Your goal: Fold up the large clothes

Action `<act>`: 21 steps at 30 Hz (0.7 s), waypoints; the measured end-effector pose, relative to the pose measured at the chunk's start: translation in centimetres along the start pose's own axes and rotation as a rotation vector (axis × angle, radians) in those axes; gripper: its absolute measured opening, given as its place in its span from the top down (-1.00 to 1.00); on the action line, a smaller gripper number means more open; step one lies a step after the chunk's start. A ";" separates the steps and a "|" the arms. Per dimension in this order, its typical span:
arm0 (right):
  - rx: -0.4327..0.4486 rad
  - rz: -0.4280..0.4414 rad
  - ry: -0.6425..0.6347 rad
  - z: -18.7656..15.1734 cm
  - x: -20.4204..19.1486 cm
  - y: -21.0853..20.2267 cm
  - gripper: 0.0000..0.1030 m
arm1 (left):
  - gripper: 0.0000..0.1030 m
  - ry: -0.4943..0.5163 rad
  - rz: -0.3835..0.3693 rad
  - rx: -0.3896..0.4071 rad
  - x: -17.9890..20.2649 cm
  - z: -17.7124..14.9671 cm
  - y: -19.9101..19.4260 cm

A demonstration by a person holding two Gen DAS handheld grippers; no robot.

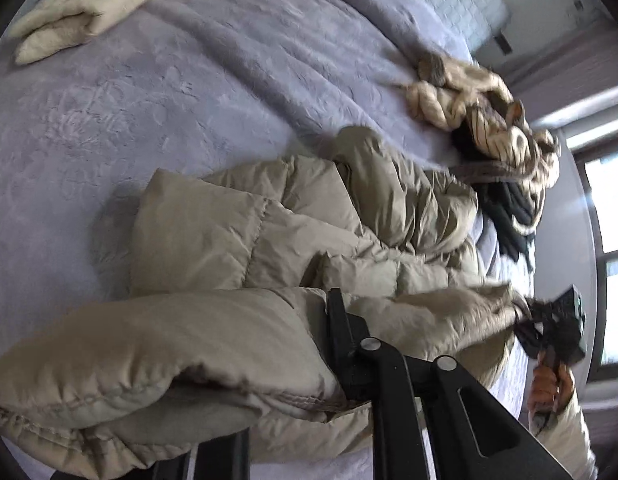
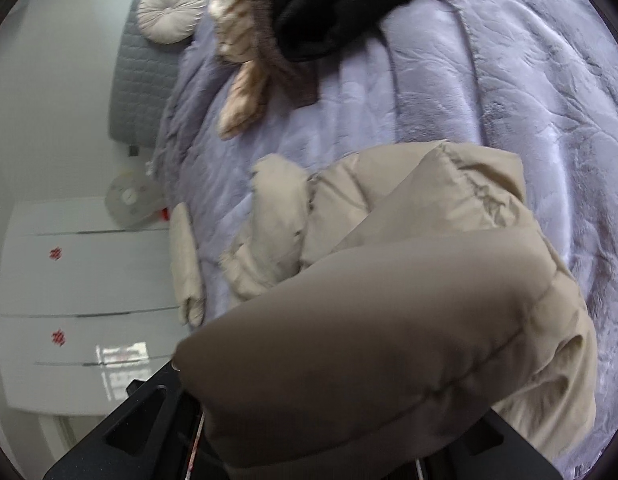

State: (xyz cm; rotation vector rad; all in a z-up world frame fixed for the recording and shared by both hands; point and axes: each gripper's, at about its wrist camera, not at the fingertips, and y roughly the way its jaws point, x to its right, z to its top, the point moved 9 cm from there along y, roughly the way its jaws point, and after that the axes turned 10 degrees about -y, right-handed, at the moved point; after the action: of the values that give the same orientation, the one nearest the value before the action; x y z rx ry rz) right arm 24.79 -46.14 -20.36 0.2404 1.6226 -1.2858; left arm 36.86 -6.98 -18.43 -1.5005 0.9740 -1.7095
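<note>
A large beige puffer jacket point(image 1: 293, 236) lies bunched on the lilac bedspread point(image 1: 149, 100). My left gripper point(image 1: 337, 344) is shut on the jacket's thick hem at the near edge; one black finger point(image 1: 337, 320) shows, the other is under the fabric. My right gripper point(image 1: 525, 316) shows in the left wrist view, shut on another edge of the jacket, held by a hand. In the right wrist view the jacket point(image 2: 389, 320) drapes over that gripper and hides its fingers.
A pile of cream, brown and black clothes point(image 1: 497, 140) lies further along the bed, also in the right wrist view point(image 2: 309, 12). A folded cream garment point(image 1: 81, 12) lies at the far corner. A round cushion point(image 2: 171, 10) rests by the headboard. White drawers point(image 2: 89, 300) stand beside the bed.
</note>
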 end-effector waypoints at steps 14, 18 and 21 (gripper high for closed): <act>0.001 -0.078 0.038 0.4 0.7 0.7 0.83 | 0.15 0.292 0.043 -0.064 2.9 -4.2 -4.8; 0.015 -0.101 0.073 0.5 2.0 0.8 0.83 | -0.99 0.246 0.052 0.052 2.3 -2.8 -6.9; 0.020 -0.099 0.049 0.8 1.6 0.7 0.79 | -0.99 0.208 0.125 0.128 0.8 -1.7 -7.3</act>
State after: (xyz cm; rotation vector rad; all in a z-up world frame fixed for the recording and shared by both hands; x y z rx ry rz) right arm 24.96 -47.14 -21.95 0.2079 1.6820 -1.3813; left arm 35.09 -3.81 -11.85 -1.1738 1.0204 -1.8256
